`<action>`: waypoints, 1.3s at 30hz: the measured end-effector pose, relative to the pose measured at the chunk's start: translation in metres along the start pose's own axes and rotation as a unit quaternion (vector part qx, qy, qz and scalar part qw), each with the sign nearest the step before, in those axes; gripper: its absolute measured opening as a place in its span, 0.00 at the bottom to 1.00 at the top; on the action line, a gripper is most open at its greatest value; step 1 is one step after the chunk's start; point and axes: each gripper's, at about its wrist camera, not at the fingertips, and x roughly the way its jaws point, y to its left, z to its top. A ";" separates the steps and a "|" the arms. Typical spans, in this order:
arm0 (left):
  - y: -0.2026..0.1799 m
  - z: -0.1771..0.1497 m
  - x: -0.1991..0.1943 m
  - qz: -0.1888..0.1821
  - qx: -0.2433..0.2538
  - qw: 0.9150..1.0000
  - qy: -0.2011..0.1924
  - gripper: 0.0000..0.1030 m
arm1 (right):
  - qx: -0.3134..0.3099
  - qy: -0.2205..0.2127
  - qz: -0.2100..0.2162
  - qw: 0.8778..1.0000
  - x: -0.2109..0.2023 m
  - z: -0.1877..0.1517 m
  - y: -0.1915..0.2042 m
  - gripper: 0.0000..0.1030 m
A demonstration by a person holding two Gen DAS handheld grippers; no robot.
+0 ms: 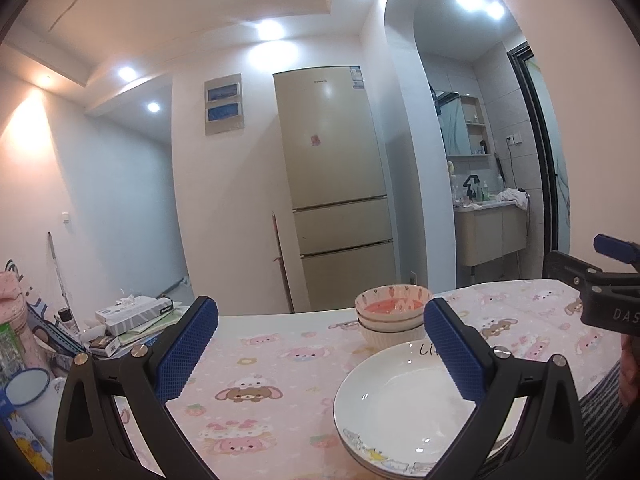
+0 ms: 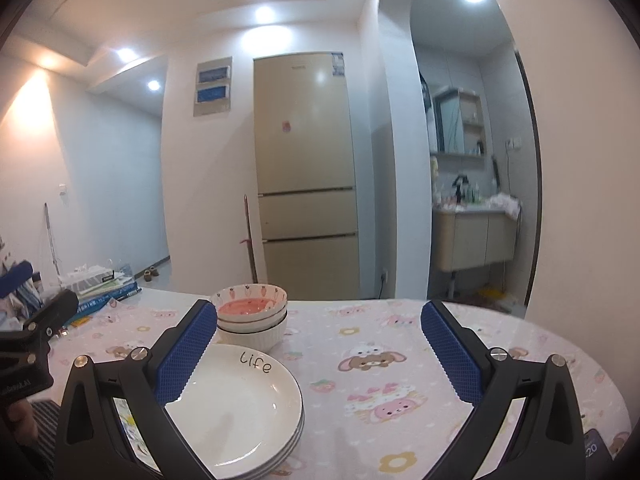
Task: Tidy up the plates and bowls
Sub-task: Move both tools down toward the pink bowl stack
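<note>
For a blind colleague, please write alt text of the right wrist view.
The open right gripper hovers over a pink cartoon tablecloth; a stack of white plates sits at its left finger, stacked bowls just behind. A beige fridge stands beyond.

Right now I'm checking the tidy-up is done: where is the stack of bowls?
The stack of bowls sits on the pink tablecloth just behind the stacked white plates, toward the table's far edge facing the fridge, left of centre in the right wrist view.
</note>
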 end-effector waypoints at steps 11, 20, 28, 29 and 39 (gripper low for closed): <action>0.007 0.081 0.033 0.014 -0.007 0.999 -0.033 1.00 | 0.070 -0.002 0.013 0.997 0.033 0.105 -0.019 1.00; 0.010 0.133 0.100 0.004 -0.047 0.998 0.044 1.00 | 0.164 0.066 0.068 0.982 0.100 0.155 -0.034 1.00; 0.019 0.132 0.165 -0.022 -0.083 0.992 0.098 1.00 | 0.217 0.101 0.055 0.970 0.166 0.137 -0.046 1.00; 0.020 0.126 0.172 -0.023 -0.085 0.990 0.110 1.00 | 0.215 0.110 0.050 0.969 0.174 0.129 -0.045 1.00; 0.013 0.028 0.263 -0.084 -0.110 0.947 0.290 1.00 | 0.220 0.276 0.106 0.930 0.272 0.043 -0.031 1.00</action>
